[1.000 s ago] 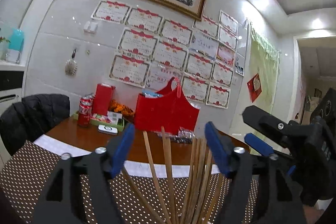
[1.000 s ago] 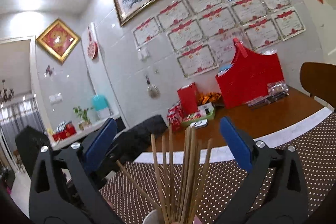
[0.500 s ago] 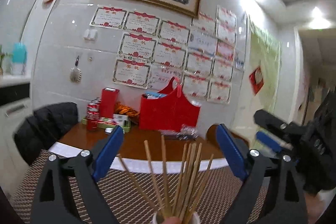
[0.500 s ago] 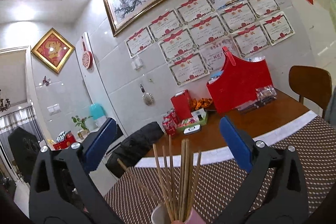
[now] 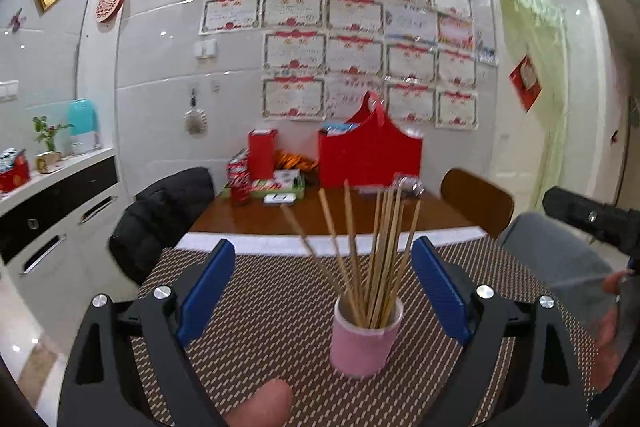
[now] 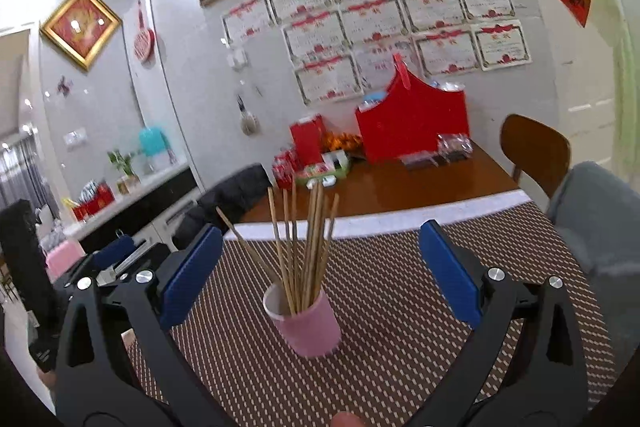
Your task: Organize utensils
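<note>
A pink cup [image 5: 365,345] stands upright on the brown patterned mat [image 5: 264,315], holding several wooden chopsticks [image 5: 376,259] that fan upward. In the right wrist view the cup [image 6: 308,327] and chopsticks [image 6: 308,247] sit the same way. My left gripper [image 5: 322,285] is open and empty, its blue pads wide on either side of the cup. My right gripper [image 6: 320,275] is open and empty, likewise straddling the cup from a distance. The right gripper's body shows at the left view's right edge [image 5: 592,219].
A wooden table [image 5: 320,215] carries a red bag [image 5: 370,155], a red box [image 5: 262,153] and snack packs at the back. A black jacket on a chair [image 5: 164,211] is left, a wooden chair [image 5: 478,203] right. A counter [image 5: 56,195] runs along the left.
Both grippers have drawn back and risen from the cup; the chopsticks that filled the view between the fingers now stand farther ahead, with the whole cup visible.
</note>
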Action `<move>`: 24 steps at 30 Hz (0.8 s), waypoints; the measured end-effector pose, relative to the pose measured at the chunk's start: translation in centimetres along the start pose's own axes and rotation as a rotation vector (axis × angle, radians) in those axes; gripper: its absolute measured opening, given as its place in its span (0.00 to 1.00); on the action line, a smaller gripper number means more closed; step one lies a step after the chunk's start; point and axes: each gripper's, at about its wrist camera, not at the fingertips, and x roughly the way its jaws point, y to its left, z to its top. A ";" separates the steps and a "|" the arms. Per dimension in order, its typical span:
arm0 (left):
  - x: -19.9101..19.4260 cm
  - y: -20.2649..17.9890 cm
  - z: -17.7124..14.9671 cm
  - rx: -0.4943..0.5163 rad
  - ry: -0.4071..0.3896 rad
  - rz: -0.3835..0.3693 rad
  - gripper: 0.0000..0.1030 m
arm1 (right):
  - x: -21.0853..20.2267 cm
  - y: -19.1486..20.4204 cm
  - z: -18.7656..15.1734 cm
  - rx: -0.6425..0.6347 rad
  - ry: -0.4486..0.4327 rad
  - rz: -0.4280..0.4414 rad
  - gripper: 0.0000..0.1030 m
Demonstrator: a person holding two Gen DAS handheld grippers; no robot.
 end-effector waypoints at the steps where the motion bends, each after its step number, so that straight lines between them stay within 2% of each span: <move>1: -0.5 0.0 -0.1 -0.005 0.011 0.007 0.86 | -0.3 0.3 -0.1 -0.007 0.019 -0.018 0.94; 4: -1.8 0.4 0.3 -0.053 0.044 0.021 0.86 | -0.8 1.4 -0.2 -0.052 0.070 -0.060 0.94; 8: -3.5 0.3 0.7 -0.072 0.034 0.024 0.86 | -1.2 3.1 -1.0 -0.131 0.111 -0.093 0.94; 13: -4.7 -0.3 0.9 -0.043 0.022 0.039 0.88 | -1.6 4.3 -1.7 -0.163 0.105 -0.100 0.94; 16: -5.3 -0.9 0.9 -0.003 0.006 0.107 0.89 | -1.7 4.7 -1.8 -0.163 0.094 -0.109 0.94; 24: -6.2 -0.4 1.2 0.009 -0.006 0.160 0.96 | -2.4 5.2 -1.9 -0.171 0.065 -0.123 0.94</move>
